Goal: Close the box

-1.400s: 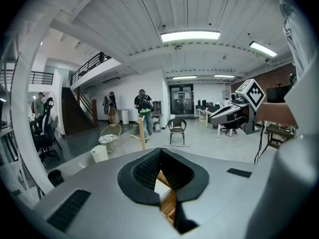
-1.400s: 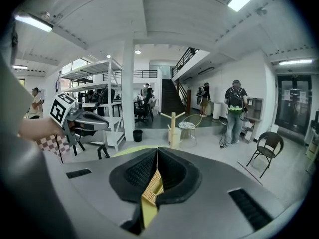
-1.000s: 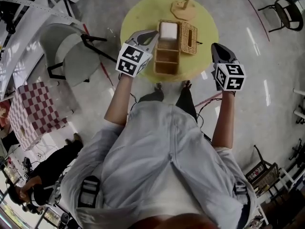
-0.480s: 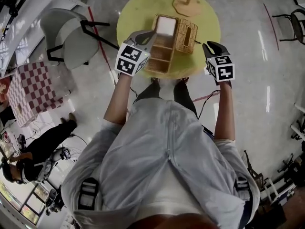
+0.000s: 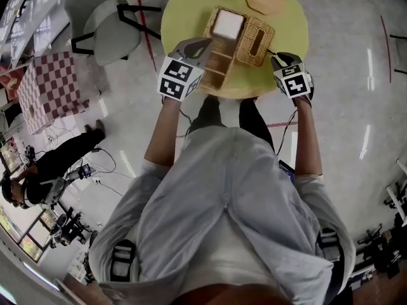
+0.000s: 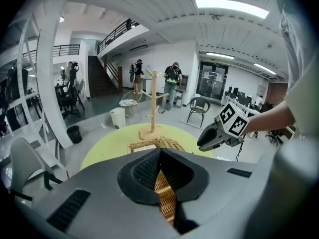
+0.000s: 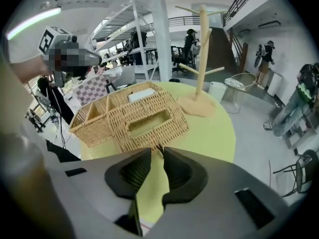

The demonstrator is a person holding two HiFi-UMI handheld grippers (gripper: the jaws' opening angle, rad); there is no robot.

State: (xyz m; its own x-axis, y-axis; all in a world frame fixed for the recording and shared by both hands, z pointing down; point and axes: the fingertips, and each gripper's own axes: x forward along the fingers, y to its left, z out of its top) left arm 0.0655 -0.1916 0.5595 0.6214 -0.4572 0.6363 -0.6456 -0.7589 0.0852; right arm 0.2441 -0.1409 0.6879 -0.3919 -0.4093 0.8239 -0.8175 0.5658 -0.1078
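Currently the wicker box (image 5: 219,61) is set mid-way on the yellow table (image 5: 184,11), its lid (image 5: 255,42) laid open. One box wall is clamped by the left gripper (image 5: 202,45); the right gripper's (image 7: 157,156) jaws are being opened, empty, over the table's edge.

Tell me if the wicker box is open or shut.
Open: the lid lies swung out beside the wicker box, leaving its top uncovered.

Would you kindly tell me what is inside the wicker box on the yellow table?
A white flat-topped thing fills the far compartment of the wicker box. The two nearer compartments look empty. Whatever lies under the white thing is covered.
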